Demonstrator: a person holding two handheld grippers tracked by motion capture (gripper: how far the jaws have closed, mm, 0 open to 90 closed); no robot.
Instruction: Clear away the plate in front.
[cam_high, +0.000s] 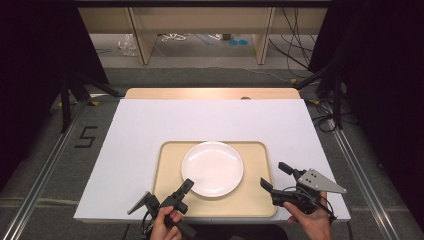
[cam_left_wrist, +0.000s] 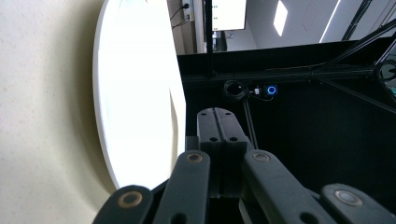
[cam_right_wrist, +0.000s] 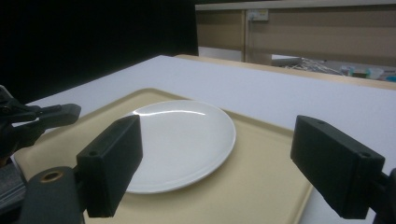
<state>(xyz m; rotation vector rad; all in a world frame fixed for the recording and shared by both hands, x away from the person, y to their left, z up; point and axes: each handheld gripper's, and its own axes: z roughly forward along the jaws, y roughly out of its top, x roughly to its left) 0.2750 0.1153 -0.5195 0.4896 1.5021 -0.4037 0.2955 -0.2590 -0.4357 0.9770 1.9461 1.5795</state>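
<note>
A white plate (cam_high: 212, 168) sits empty in the middle of a beige tray (cam_high: 165, 190), which lies at the near edge of the white surface (cam_high: 150, 125). The left tongs (cam_high: 187, 186) hover over the tray's near left part, just beside the plate's rim, jaws pressed together on nothing. The right tongs (cam_high: 273, 176) hang over the tray's right edge, jaws spread wide, pointing toward the plate but apart from it

Plate (cam_high: 212, 168) centred on tray (cam_high: 167, 200); tray on table (cam_high: 150, 125), near front edge.
</note>
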